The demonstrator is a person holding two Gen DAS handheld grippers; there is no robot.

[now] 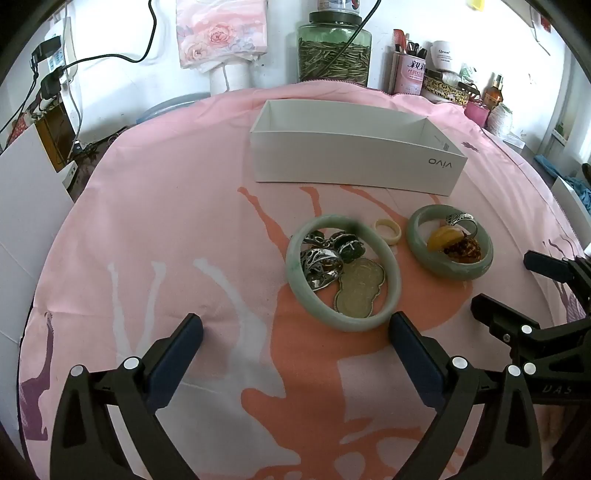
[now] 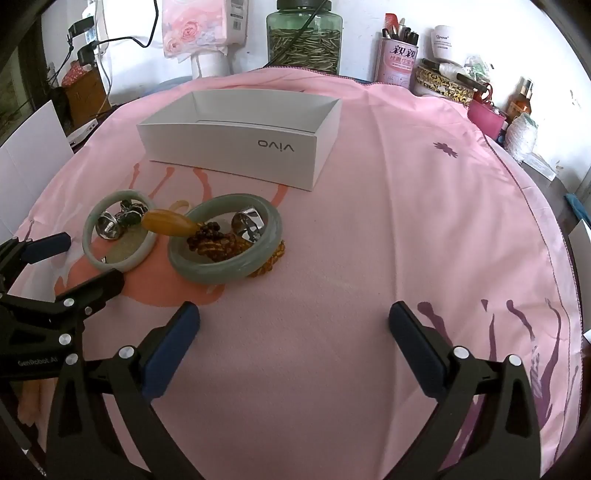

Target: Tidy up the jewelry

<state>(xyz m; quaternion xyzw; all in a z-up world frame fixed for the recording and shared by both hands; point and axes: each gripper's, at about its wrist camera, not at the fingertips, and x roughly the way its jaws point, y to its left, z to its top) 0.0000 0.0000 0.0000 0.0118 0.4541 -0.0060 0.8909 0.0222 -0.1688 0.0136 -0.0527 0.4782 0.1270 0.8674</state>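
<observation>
Two green jade bangles lie on the pink cloth. The left bangle [image 1: 343, 271] [image 2: 119, 230] rings silver rings [image 1: 321, 264] and a pale jade pendant [image 1: 360, 291]. The right bangle [image 1: 450, 246] [image 2: 225, 238] rings an amber piece [image 1: 445, 238] [image 2: 168, 221], brown beads [image 2: 214, 242] and a silver ring [image 1: 460, 220] [image 2: 248, 223]. A small cream ring [image 1: 388, 230] lies between the bangles. An open white vivo box [image 1: 354, 147] [image 2: 240, 138] stands behind them, nothing visible inside. My left gripper [image 1: 295, 334] is open just before the left bangle. My right gripper [image 2: 293, 323] is open over bare cloth.
Along the back wall stand a green glass jar [image 1: 334, 53], a pink tin with combs and pens [image 1: 408, 72], bottles [image 2: 521, 99] and a floral tissue pack [image 1: 221, 33]. Cables and chargers hang at the left [image 1: 51, 81]. A white board [image 1: 29, 206] leans at the left.
</observation>
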